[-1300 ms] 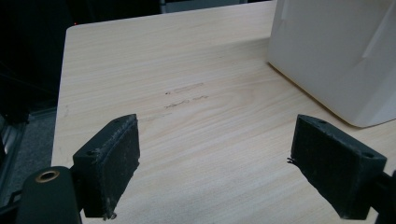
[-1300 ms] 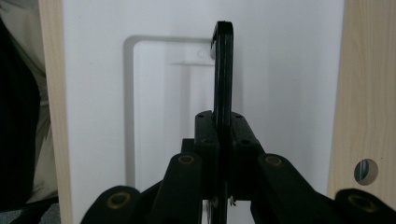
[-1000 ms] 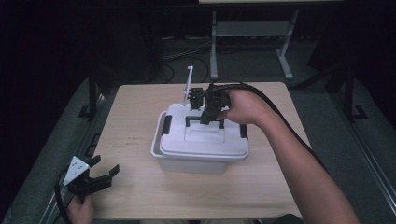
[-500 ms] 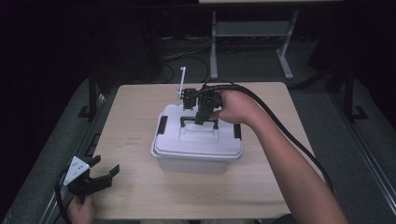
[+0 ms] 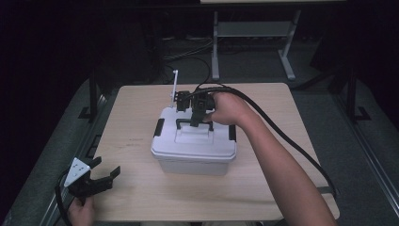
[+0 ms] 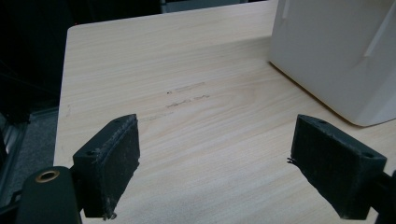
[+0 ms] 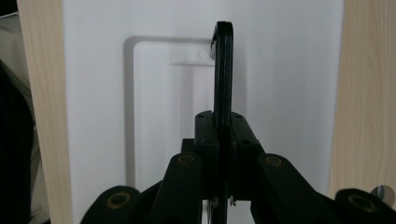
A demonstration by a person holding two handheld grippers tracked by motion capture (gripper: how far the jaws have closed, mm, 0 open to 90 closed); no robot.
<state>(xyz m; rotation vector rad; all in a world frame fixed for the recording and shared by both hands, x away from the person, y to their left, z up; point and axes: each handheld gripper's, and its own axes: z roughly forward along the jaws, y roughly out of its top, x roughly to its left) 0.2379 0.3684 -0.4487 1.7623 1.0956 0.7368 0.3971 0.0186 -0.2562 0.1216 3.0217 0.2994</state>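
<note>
So the right gripper (image 7: 223,135) is clamped tight on the black carry handle (image 7: 223,65) of the white lidded storage box (image 5: 194,143), handle standing up on edge between the pads. Compared with a second back, the box has slid toward the table's left and a bit nearer the person, gripper riding along with it. Looks to me like it's being dragged or carried by the handle. Box sits mid-table (image 5: 282,108). Left gripper (image 5: 96,178) waits wide open at the near left corner, holding nothing.
</note>
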